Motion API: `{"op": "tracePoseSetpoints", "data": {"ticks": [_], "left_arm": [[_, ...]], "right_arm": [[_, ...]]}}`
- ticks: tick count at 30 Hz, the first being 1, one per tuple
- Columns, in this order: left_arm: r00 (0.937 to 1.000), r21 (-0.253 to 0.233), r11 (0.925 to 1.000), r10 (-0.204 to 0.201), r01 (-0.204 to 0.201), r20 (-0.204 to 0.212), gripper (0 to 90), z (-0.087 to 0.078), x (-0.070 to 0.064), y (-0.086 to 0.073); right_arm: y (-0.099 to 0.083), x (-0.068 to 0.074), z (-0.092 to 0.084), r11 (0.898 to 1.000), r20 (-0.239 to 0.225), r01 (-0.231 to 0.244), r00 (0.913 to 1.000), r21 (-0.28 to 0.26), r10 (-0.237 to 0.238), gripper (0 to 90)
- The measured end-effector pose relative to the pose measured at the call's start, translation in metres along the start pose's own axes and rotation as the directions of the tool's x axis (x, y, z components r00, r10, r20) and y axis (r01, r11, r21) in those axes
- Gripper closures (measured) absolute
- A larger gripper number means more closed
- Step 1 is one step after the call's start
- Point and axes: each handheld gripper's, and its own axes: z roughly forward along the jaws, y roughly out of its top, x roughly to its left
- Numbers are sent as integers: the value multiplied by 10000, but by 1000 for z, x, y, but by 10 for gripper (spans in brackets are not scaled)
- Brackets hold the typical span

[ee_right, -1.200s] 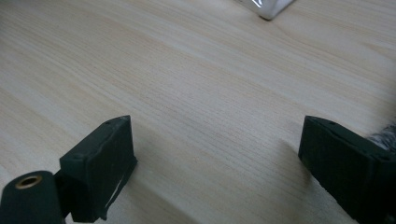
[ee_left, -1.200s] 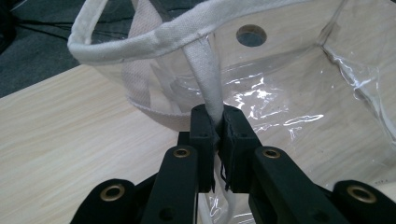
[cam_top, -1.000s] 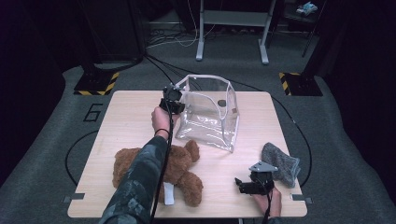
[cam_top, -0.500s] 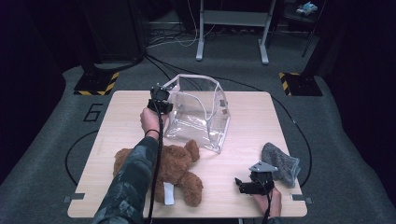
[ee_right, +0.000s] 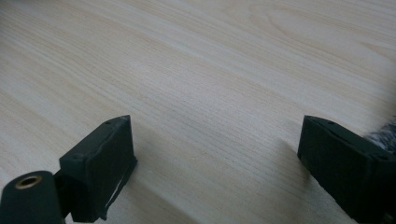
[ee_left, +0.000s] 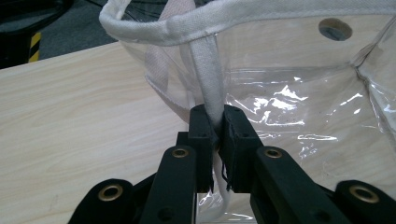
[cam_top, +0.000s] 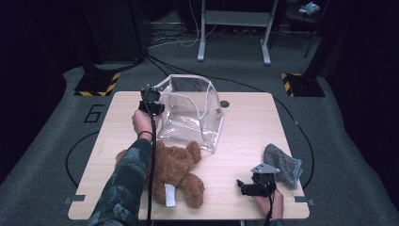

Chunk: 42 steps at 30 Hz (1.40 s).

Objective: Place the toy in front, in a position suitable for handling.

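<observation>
- High view: a clear plastic bag (cam_top: 190,113) stands open-mouthed on the bench (cam_top: 249,127), nothing visible inside. A brown teddy bear (cam_top: 171,169) lies just in front of it, and a grey cloth (cam_top: 282,165) sits near the right edge beside the right gripper (cam_top: 244,187).
- Left gripper view: the left gripper (ee_left: 215,133) is clamped on the bag's white strap (ee_left: 208,74).
- Right gripper view: the right gripper's jaws stand wide apart over bare wood.

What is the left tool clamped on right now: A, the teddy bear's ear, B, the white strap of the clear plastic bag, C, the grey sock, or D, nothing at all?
B: in the left gripper view the left tool has its jaws pinched shut on the white strap that runs down from the rim of the clear plastic bag.
</observation>
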Motion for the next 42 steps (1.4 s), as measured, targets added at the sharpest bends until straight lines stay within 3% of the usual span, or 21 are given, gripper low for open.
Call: {"op": "tracePoseSetpoints", "data": {"ticks": [4, 6, 7, 10, 13, 19, 23, 25, 27, 33, 36, 40, 42], "left_arm": [[9999, 171, 9998, -34, 36, -161, 798, -2, 6, -2], [9997, 195, 9995, -257, 258, -46, 690, -5, 9, -3], [9997, 182, 9996, -236, 236, -42, 595, -6, 10, -3], [9992, -343, 9986, -404, 404, 25, 469, -20, 10, -2], [9998, -903, 9957, -200, 208, 95, 373, -33, 7, 3], [9981, -1651, 9861, 259, -162, 567, 288, -49, -17, 20], [9899, -1880, 9804, 820, -593, 1156, 239, -50, -41, 31], [9794, -2011, 9767, 1101, -750, 1692, 220, -48, -53, 35], [9695, -1791, 9772, 1485, -1137, 1951, 201, -44, -66, 39], [9420, -1707, 9704, 2117, -1709, 2605, 256, -32, -103, 49], [9334, -1487, 9681, 2361, -2018, 2702, 339, -21, -118, 53], [9328, -886, 9712, 2370, -2210, 2715, 510, -5, -126, 56], [9371, -458, 9718, 2354, -2315, 2579, 636, 6, -128, 54]], "right_arm": [[0, 0, 0, 10000, -10, -25, 10000, 14, 26, 99], [0, 0, 0, 10000, -18, -17, 10000, -16, 17, 99], [0, 0, 0, 10000, -9, -1, 10000, -13, 1, 99], [0, 0, 0, 10000, -10, -1, 10000, -15, 1, 99], [0, 0, 0, 10000, -10, 3, 10000, -17, -3, 99], [0, 0, 0, 10000, 11, -6, 10000, -13, 6, 101], [0, 0, 0, 10000, 37, 18, 10000, -4, -18, 101], [0, 0, 0, 10000, 12, -19, 10000, -4, 19, 101], [0, 0, 0, 10000, 13, -21, 10000, -7, 21, 102], [0, 0, 0, 10000, -12, -26, 10000, -14, 26, 103], [0, -1, 0, 10000, -26, -11, 10000, -16, 11, 104], [0, -1, 0, 10000, -42, 19, 10000, -21, -19, 105], [0, -1, 0, 10000, 27, 57, 10000, -14, -57, 108]]}}
